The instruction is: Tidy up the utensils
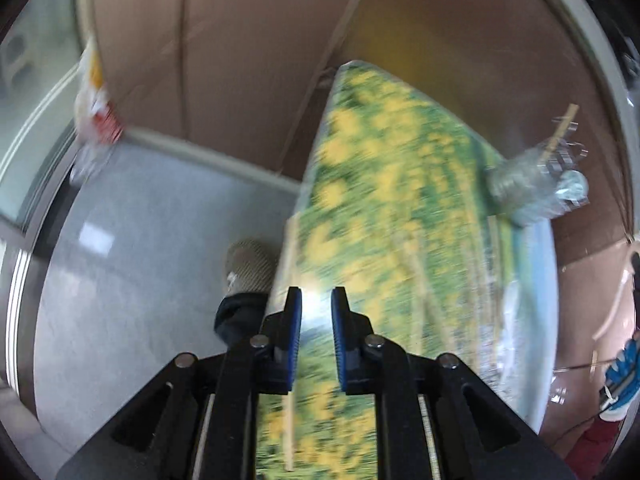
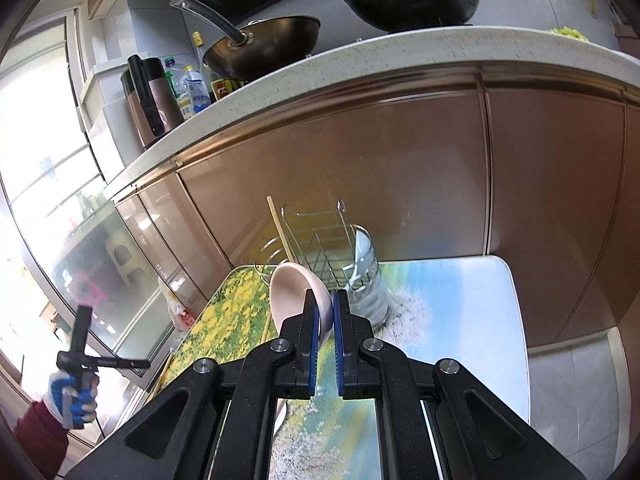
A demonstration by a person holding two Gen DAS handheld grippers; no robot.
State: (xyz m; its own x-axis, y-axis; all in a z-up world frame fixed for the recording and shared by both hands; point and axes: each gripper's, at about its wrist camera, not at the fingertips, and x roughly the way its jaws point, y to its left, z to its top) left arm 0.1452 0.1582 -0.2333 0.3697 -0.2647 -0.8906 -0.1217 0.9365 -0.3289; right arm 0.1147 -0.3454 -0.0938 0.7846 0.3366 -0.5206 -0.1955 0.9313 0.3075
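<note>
Grey floor tiles and brown cabinet fronts frame the left wrist view, all smeared by blur. A small table (image 1: 380, 208) with a yellow-flower print fills the middle; chopsticks (image 1: 420, 280) lie on it ahead of the tips, nothing between them. The left gripper (image 1: 316, 300) stands slightly parted and empty above the table's near edge.

Over to the right wrist view: stone counter (image 2: 360, 56), woks on top, the wire utensil rack (image 2: 320, 248) at the table's far edge. The right gripper (image 2: 325, 300) is clenched on the rim of a pale pink bowl (image 2: 296, 296), tilted, just before the rack.
</note>
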